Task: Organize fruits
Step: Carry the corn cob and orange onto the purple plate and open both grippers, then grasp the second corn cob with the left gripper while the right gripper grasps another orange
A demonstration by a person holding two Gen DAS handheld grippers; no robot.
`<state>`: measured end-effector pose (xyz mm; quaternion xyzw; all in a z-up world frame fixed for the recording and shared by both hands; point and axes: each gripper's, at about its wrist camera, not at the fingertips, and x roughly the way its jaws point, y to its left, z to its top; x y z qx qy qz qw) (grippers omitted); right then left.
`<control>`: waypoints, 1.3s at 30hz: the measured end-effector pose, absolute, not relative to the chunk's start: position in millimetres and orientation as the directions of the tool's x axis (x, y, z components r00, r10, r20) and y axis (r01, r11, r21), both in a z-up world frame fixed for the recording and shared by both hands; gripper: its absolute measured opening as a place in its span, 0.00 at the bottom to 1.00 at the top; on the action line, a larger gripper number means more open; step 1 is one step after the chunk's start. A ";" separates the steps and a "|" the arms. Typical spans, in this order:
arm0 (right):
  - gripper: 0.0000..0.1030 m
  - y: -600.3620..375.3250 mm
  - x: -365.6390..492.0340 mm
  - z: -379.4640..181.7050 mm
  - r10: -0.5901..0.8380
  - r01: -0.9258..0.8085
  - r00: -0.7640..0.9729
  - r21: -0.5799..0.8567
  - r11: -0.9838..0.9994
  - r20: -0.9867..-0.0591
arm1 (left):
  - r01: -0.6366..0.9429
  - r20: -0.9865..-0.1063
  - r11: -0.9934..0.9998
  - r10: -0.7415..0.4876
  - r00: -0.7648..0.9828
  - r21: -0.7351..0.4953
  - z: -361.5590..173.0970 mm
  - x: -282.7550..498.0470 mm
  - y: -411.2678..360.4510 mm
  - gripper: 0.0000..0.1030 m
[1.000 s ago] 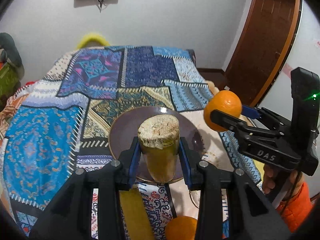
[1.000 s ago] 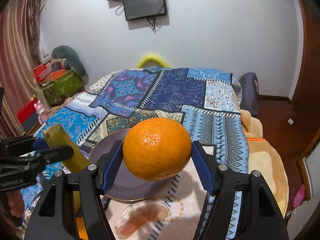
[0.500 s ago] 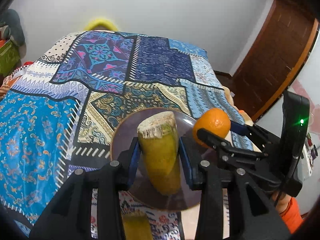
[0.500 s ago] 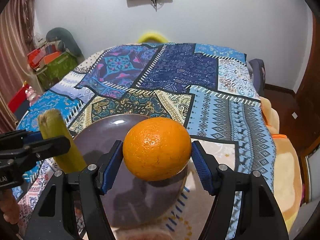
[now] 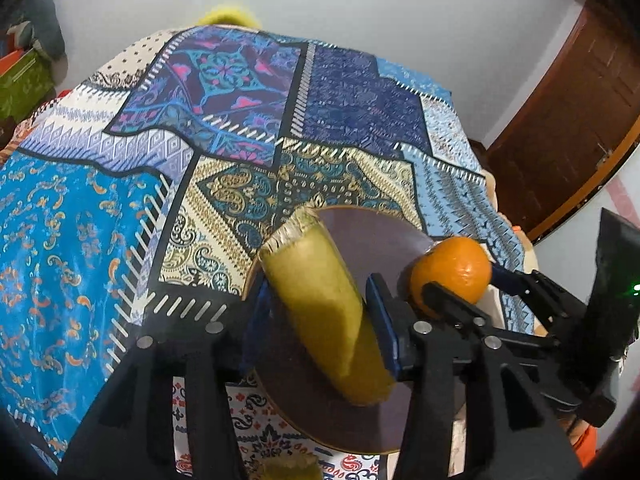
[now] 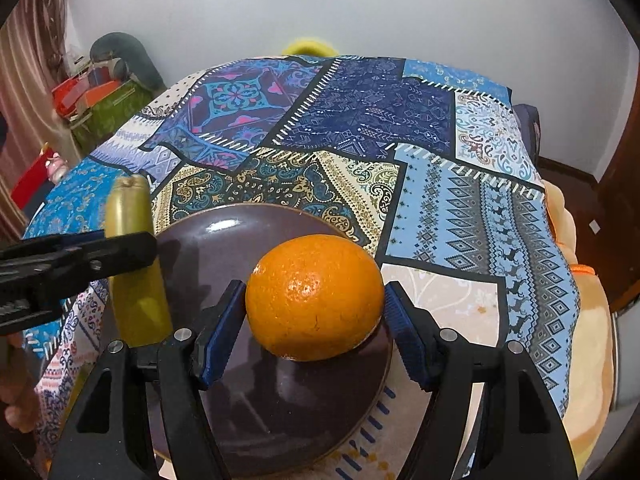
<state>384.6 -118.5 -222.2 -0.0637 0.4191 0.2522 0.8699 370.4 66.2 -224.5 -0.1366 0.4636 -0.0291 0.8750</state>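
1. The left gripper stands over the dark plate with a yellow-green cut stalk piece between its blue pads; its jaws have just been opening, and a sliver of gap shows on the right side of the piece, so the pads no longer press on it.
2. The stalk piece leans, its fibrous cut end up and to the left, its lower end down on the plate's surface (contact looks likely, though the gripper body hides part of it).
3. The right gripper is clenched on an orange; both pads touch its sides; the fruit hangs just above the plate, near its middle, and whether it touches the surface I cannot tell.
4. In the right wrist view the left gripper reaches in from the left, the stalk piece upright at the plate's left edge.
5. The plate lies on a patchwork cloth in blues and creams; another cut piece lies on the cloth at the bottom of the left wrist view.
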 end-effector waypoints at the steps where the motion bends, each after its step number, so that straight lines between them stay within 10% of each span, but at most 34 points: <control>1: 0.65 -120.3 383.4 -221.4 0.386 -0.492 0.519 0.102 0.864 -0.763 | -0.073 -0.806 0.961 -0.180 0.563 -0.266 -225.9 370.1 66.2 0.48; 39: 0.80 -138.1 209.8 -152.2 0.426 -0.524 0.579 0.083 0.848 -0.696 | -0.010 -0.730 1.000 -0.011 0.683 -0.025 -143.0 169.5 71.8 0.62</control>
